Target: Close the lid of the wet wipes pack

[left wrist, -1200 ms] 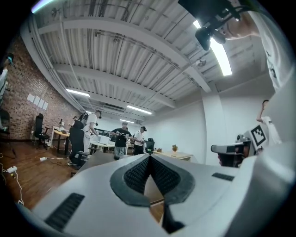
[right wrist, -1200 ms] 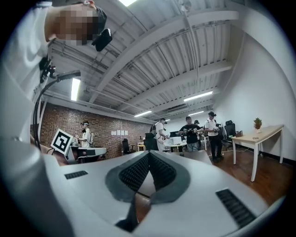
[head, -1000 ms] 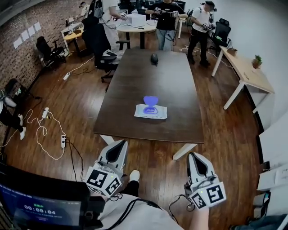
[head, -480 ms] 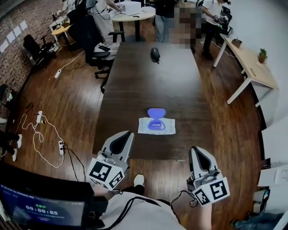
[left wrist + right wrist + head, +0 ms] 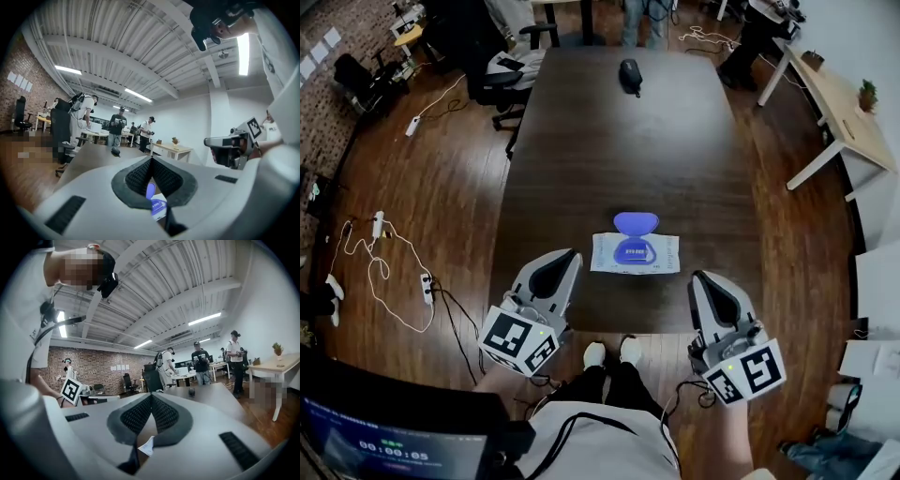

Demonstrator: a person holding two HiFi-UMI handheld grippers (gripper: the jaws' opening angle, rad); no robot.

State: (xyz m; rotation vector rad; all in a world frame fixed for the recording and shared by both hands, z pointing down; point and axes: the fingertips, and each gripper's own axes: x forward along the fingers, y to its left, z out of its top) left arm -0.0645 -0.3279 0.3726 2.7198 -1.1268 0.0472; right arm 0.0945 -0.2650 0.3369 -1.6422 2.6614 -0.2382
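Progress: closing had not begun; the lid (image 5: 636, 222) stood open and neither gripper touched it.
Pack (image 5: 635, 254): lay flat on the dark surface (image 5: 581, 159), close to its near edge and about midway across, farther out than both gripper tips.
Lid: blue-violet oval, hinged at the pack's far edge and swung up off the opening; the left gripper view showed it standing above the pack.
Left gripper (image 5: 566, 259): fingers together at the tips, holding nothing. Its tip showed against the near-left part of the surface, left of the pack and apart from it. In its own view the pack appeared only through the gap behind the tips, well beyond them.
Right gripper (image 5: 701, 279): fingers together and empty, tip at the near edge, right of the pack and apart from it.
Left to do: by my judgement, all of it. One gripper had to reach the lid, fold it toward the near side onto the opening and press until it seated; the other could steady the pack.
Writing on pack: a dark-blue patch below the lid carried pale print, too small to read; no brand could be made out.
Other writing: the marker cubes (image 5: 517, 342) bore black-and-white square patterns, no letters. The screen (image 5: 389, 448) at near left showed a row of digits like a timer, too blurred to read surely.
Elsewhere: a dark mouse (image 5: 629, 75) sat at the far end of the surface, well apart from the pack.
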